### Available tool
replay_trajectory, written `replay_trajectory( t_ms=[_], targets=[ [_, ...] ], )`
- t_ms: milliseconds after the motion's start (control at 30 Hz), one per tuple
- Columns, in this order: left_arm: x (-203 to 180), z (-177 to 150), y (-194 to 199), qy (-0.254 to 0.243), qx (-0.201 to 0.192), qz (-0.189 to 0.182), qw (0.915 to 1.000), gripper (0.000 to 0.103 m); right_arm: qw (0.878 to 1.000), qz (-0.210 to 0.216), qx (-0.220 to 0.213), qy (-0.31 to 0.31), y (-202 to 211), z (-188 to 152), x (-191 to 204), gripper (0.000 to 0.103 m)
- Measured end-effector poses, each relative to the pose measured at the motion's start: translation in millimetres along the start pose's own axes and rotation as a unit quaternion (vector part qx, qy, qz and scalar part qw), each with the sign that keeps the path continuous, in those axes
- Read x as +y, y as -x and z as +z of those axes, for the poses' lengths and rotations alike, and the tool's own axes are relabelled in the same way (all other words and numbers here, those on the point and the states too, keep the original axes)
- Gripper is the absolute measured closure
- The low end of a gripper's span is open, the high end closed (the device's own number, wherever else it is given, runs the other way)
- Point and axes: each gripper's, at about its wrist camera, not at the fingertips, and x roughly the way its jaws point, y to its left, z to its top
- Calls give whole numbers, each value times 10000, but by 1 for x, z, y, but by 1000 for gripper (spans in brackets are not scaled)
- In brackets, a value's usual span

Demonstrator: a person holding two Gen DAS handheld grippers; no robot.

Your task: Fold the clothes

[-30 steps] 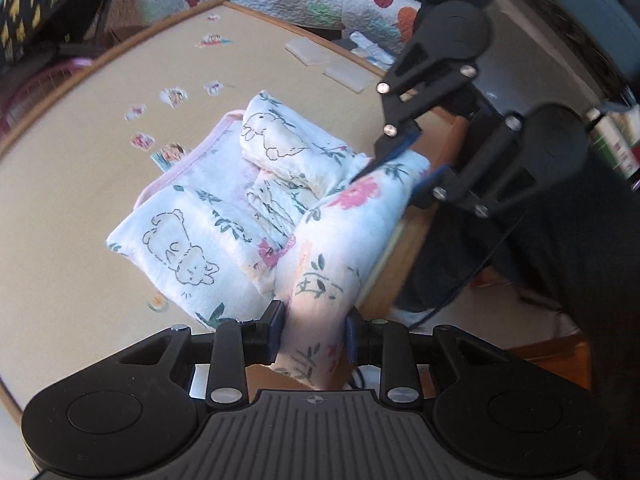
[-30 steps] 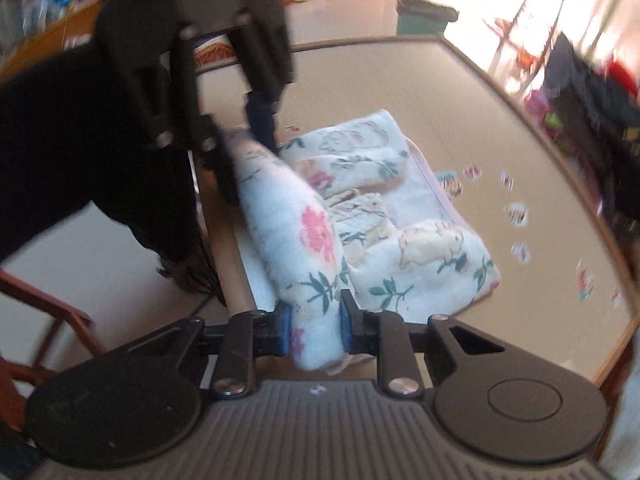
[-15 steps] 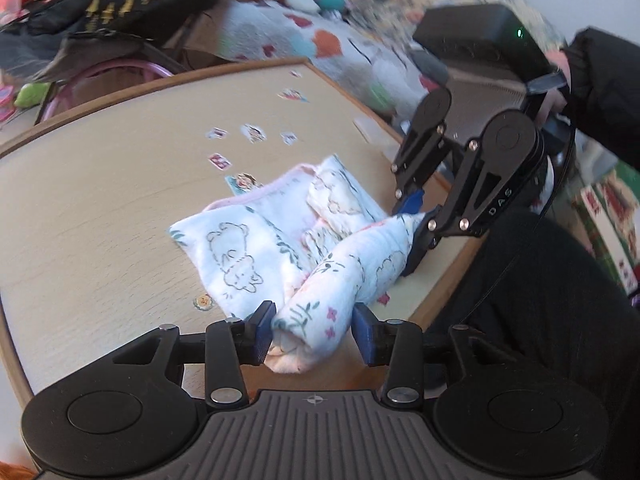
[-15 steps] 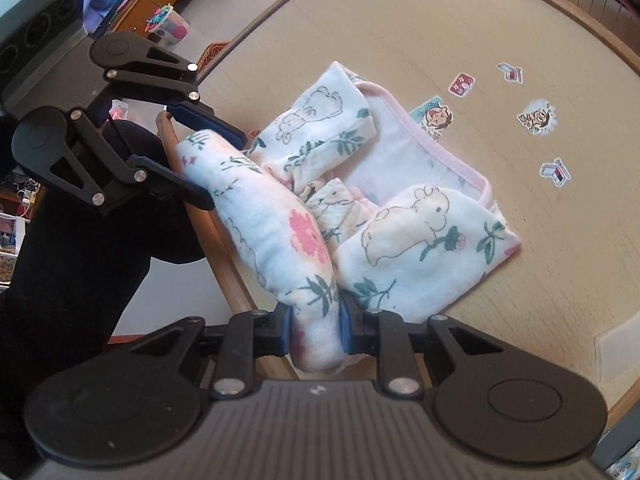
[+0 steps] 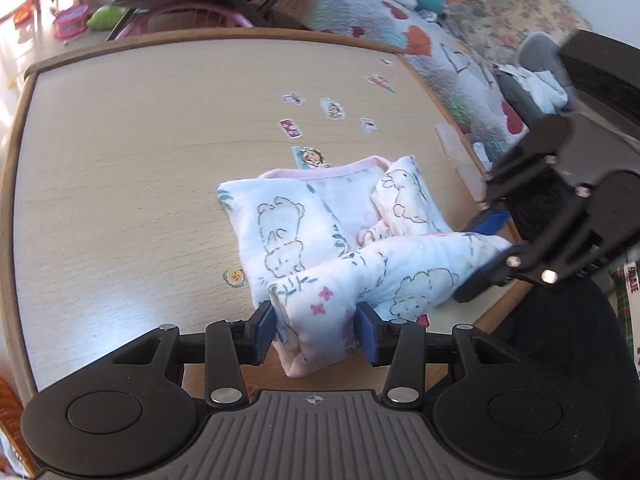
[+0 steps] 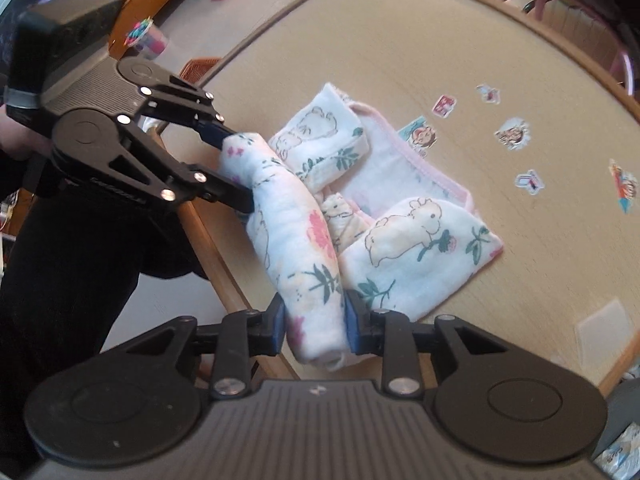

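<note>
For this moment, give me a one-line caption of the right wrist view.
Both grippers, right gripper and left gripper, pinch opposite ends of a rolled floral cloth at the table edge.

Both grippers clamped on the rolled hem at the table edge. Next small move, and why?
Probably carry the rolled hem forward over the folded garment: left gripper and right gripper pinch its opposite ends, and it sits bunched at the table edge, not yet laid flat.

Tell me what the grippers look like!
Both are black plastic. The left gripper and the right gripper each have blue ribbed pads, silver screws, round discs on the sides and a grey ridged body. A black sleeve shows behind.
</note>
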Motion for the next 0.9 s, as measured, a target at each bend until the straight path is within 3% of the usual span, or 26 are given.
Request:
replay_trajectory(
  t_ms=[200,400,700,900],
  targets=[
    [-4,4,-2,-26,154,155,9998,56,9974,-320,-226,-607,4,1,-6,65],
    [-6,2,12,-1,88,389,9992,50,9862,-3,-232,-1641,-22,-4,-35,66],
    [-10,2,43,535,-750,917,9915,49,9893,-72,-7,-1457,-17,3,-32,66],
    [-24,7,17,-11,-684,1516,9861,49,9894,-156,-155,-1434,-7,-7,-21,65]
  ],
)
